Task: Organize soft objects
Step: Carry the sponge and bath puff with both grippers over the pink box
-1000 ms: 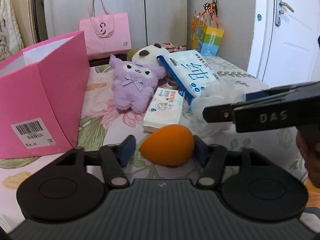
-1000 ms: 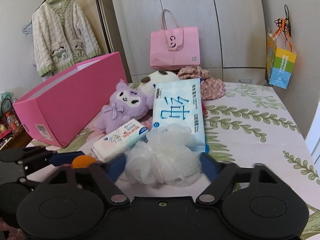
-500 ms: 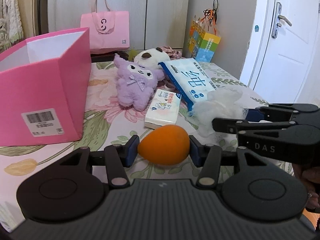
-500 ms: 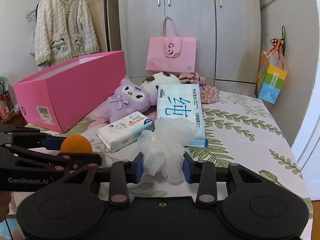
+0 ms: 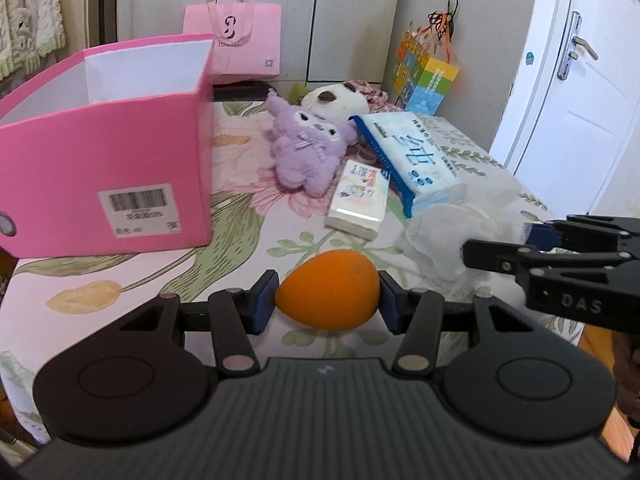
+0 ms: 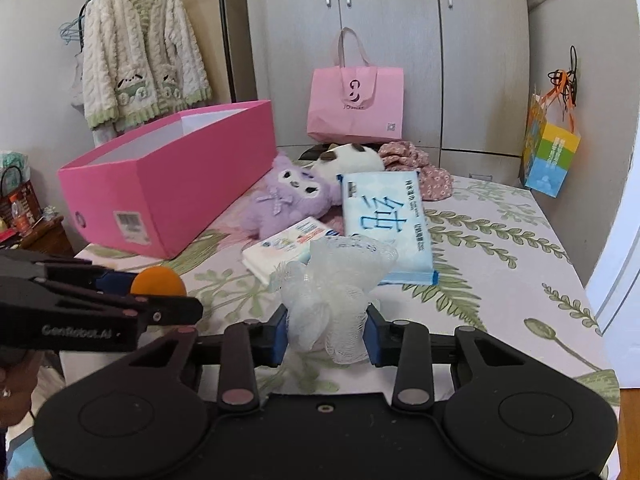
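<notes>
Orange sponge (image 5: 327, 289) in L tool (image 5: 327, 304) — mesh pouf (image 6: 332, 296) in R tool (image 6: 326, 330).

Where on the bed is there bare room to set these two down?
Bare sheet right of the blue wipes pack, and in front of the pink box. Crowded centre: purple plush, small tissue pack, panda plush.
</notes>
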Motion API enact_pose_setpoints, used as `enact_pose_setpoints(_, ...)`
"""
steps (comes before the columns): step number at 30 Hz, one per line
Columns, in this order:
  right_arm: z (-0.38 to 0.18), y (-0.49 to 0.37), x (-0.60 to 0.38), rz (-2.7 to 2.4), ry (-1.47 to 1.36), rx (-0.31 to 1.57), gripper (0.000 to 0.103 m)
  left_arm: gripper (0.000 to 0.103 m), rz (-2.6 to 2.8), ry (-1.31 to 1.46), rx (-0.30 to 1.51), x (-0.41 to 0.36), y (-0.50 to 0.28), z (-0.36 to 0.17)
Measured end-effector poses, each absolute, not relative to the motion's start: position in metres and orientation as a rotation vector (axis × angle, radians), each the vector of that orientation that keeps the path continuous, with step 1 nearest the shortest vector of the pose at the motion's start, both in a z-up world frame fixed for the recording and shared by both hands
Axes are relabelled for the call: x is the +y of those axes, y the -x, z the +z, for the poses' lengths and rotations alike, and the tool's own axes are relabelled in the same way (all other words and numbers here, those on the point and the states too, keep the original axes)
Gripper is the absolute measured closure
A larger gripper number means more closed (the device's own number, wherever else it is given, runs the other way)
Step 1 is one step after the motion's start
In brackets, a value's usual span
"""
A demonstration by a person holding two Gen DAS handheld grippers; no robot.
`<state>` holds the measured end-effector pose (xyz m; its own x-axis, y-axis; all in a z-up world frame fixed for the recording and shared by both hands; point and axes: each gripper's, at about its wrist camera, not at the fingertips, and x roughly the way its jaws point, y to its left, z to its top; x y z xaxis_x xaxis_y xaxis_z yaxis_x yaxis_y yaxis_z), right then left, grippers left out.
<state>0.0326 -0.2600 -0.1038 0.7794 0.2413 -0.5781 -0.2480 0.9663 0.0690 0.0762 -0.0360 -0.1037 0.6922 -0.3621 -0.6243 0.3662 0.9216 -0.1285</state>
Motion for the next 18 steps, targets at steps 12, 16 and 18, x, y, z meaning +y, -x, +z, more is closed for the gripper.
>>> enact_pose_setpoints(12,-0.085,-0.022,-0.22,0.452,0.037,0.718,0.061,0.051,-0.38,-0.102,0.739,0.004,-0.062,-0.083)
enact_pose_setpoints(16,-0.074,-0.022,-0.201,0.544,0.052,0.771,0.061,0.051,-0.383,-0.118,0.773,0.023,-0.058,-0.077)
enact_pose_setpoints(18,-0.066,-0.021,-0.191,0.582,0.061,0.791,0.061,0.051,-0.384,-0.122,0.781,0.032,-0.056,-0.071)
